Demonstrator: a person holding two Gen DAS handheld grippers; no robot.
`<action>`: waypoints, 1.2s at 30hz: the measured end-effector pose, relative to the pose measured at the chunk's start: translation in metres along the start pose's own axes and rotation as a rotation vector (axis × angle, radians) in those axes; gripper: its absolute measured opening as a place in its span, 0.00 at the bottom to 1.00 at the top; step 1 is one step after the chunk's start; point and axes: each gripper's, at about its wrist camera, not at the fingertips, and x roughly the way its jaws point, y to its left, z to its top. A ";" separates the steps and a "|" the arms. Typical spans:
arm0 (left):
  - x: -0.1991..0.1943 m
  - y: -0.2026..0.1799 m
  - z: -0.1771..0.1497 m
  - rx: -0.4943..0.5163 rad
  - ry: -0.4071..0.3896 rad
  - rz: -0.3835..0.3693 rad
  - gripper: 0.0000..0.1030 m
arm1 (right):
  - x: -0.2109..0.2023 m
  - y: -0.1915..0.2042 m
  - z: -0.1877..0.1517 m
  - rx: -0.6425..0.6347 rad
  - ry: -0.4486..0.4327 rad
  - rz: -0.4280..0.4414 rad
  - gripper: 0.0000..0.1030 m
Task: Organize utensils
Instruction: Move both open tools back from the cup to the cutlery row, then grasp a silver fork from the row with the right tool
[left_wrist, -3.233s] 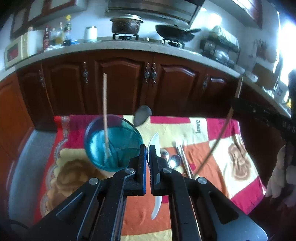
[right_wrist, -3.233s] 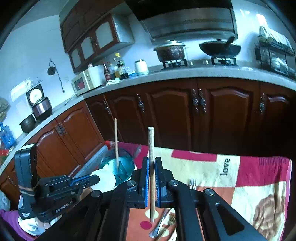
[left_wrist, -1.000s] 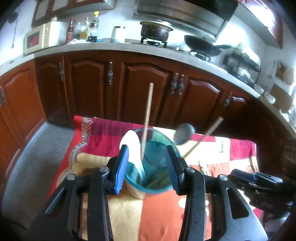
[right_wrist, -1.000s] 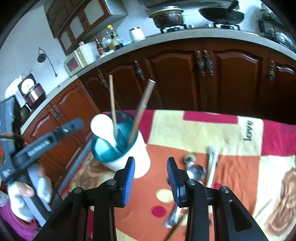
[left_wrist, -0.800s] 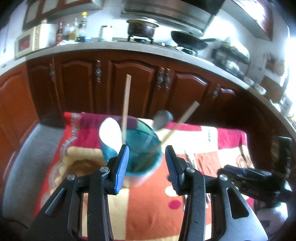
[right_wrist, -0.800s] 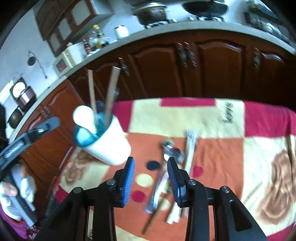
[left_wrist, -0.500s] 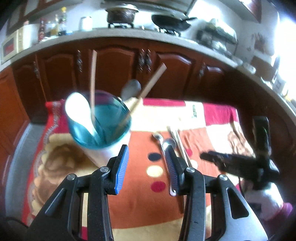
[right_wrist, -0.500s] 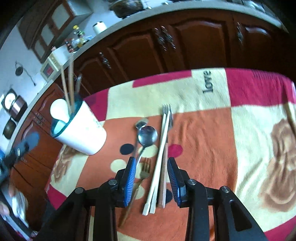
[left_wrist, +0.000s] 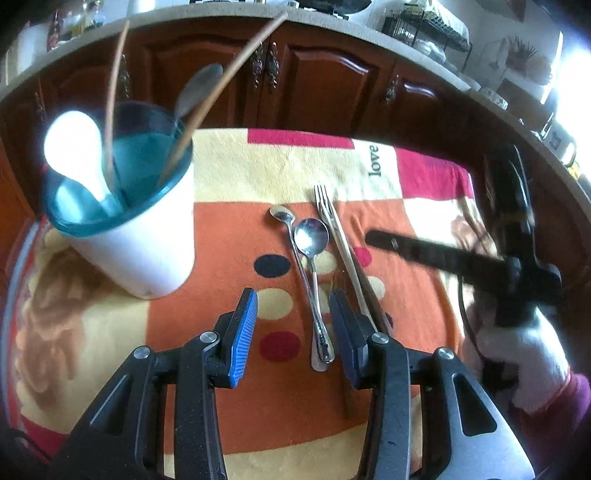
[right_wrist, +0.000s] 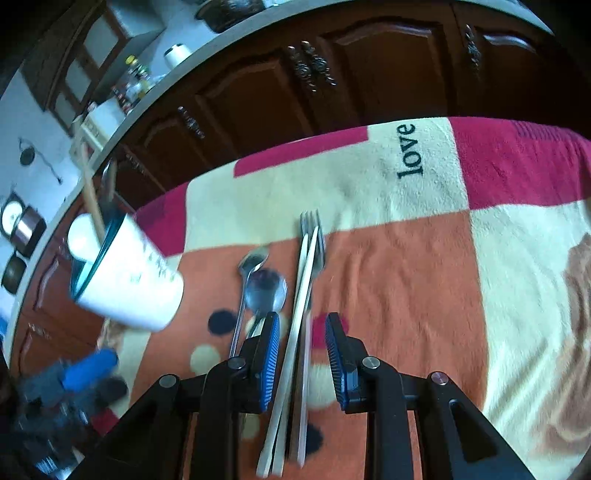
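Steel spoons (left_wrist: 309, 236), fork (left_wrist: 325, 201), pale chopsticks (right_wrist: 295, 317) unsorted beside part-filled white holder (left_wrist: 147, 236); right gripper (right_wrist: 301, 349) fingers closing around chopsticks, left gripper (left_wrist: 291, 328) fingers apart.

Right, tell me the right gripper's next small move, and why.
Probably lower and finish closing: the right gripper has its jaws closing around the pale chopsticks lying on the patterned blanket, pads not yet pressing; the white, teal-lined utensil cup awaits them.

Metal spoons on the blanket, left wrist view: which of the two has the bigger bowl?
The right-hand spoon, lying next to the fork. Its bowl is round and wide; the left spoon has a small narrow bowl set farther up the blanket.
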 end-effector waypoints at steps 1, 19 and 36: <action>0.003 -0.001 -0.001 -0.001 0.009 -0.001 0.39 | 0.004 -0.001 0.005 0.005 0.003 0.003 0.24; 0.051 0.005 0.017 -0.070 0.057 0.007 0.39 | 0.021 -0.031 0.007 -0.029 0.074 -0.007 0.11; 0.082 -0.035 0.004 0.020 0.182 -0.192 0.16 | -0.047 -0.100 -0.010 0.078 -0.010 -0.096 0.32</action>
